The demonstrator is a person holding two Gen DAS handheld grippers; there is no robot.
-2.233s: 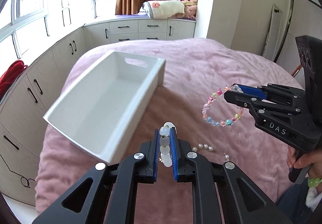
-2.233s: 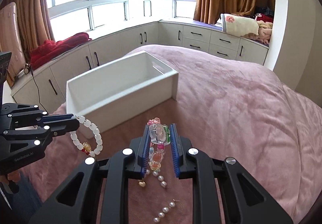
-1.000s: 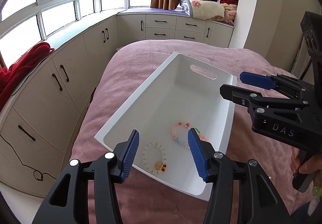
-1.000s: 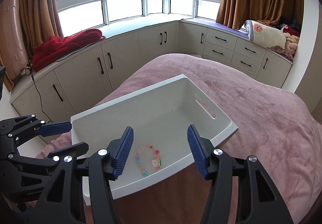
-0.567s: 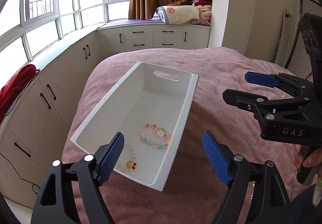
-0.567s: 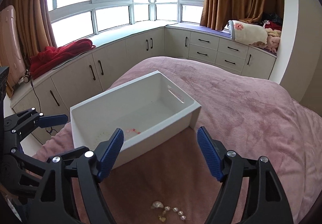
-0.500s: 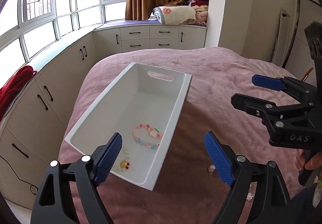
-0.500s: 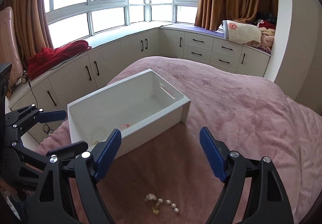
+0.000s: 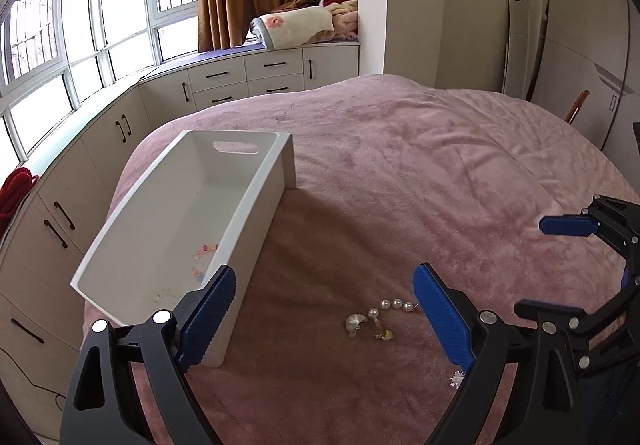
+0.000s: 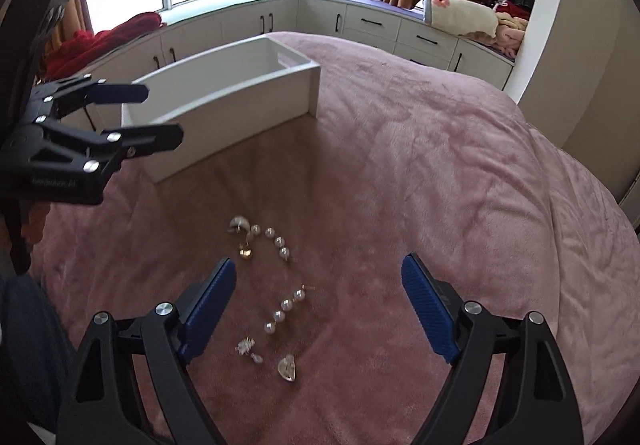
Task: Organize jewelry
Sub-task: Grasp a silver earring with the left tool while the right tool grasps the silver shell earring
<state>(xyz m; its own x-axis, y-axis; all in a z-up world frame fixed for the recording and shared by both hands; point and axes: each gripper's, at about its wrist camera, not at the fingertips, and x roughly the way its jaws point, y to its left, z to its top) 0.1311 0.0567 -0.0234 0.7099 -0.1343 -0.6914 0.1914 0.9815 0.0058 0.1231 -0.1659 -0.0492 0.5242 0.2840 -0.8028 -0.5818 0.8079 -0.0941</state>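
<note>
A white bin [image 9: 256, 201] stands on the pink bed and also shows in the right wrist view [image 10: 224, 101]. A colourful bead bracelet [image 9: 202, 259] and a pale bracelet [image 9: 166, 295] lie inside it. Pearl earrings [image 9: 394, 305] with a shell piece [image 9: 356, 323] lie on the blanket right of the bin; the right wrist view shows one pearl strand [image 10: 272, 237], a second strand [image 10: 286, 307] and small pieces [image 10: 286, 367]. My left gripper [image 9: 324, 315] is open and empty above the blanket beside the bin. My right gripper [image 10: 318, 311] is open and empty over the earrings.
The pink blanket [image 9: 420, 165] covers the whole bed. White cabinets [image 9: 248, 79] and a window seat run along the far and left walls. A folded blanket [image 9: 296, 23] lies on the seat. A red cloth [image 10: 120, 31] lies by the window.
Both grippers released their bracelets into the bin, opened wide and drew back from it. They now sit lower, over the loose earrings on the blanket.
</note>
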